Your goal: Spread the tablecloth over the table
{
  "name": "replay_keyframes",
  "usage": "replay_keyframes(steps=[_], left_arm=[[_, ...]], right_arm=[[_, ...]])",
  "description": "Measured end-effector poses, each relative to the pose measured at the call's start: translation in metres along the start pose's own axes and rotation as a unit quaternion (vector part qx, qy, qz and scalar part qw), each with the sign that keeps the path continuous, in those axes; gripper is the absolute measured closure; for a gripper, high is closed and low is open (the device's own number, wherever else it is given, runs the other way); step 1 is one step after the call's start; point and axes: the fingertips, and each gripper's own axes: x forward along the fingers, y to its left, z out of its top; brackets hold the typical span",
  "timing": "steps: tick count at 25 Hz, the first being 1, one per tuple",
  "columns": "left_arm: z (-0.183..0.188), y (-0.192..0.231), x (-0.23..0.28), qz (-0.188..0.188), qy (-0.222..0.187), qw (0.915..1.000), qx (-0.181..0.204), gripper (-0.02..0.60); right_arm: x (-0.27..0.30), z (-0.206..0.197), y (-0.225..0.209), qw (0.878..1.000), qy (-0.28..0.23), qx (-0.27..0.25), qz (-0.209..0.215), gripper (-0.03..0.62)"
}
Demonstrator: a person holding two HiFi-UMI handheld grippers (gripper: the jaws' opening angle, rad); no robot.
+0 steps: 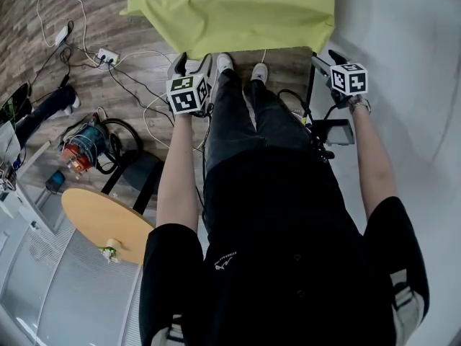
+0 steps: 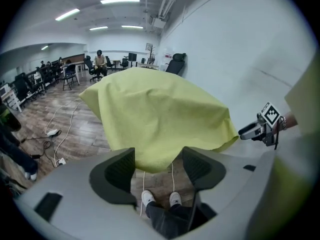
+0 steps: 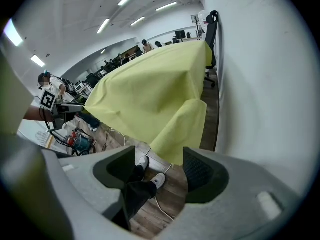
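Observation:
A yellow-green tablecloth (image 1: 230,9) lies draped over the table in front of me, and its near hem hangs down toward the floor. My left gripper (image 1: 193,62) is just short of the hem's left part, open with nothing between its jaws. My right gripper (image 1: 328,58) is by the hanging right corner, also open and empty. In the left gripper view the cloth (image 2: 160,114) hangs just beyond the spread jaws (image 2: 159,166), with the right gripper (image 2: 252,130) off to the side. In the right gripper view the corner fold (image 3: 180,129) hangs past the open jaws (image 3: 159,171).
A white wall (image 1: 403,34) runs close along the right. Cables and a power strip (image 1: 108,56) lie on the wood floor at left, near a red and blue machine (image 1: 83,146) and a round wooden tabletop (image 1: 108,225). A black device (image 1: 331,132) sits by my right leg.

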Motion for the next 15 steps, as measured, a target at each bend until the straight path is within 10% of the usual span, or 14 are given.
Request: replay_keyframes(steps=[15], left_arm=[[-0.001, -0.014, -0.024, -0.011, -0.023, 0.9989, -0.04, 0.319]], right_arm=[[-0.011, 0.016, 0.012, 0.999, -0.026, -0.012, 0.028, 0.313]])
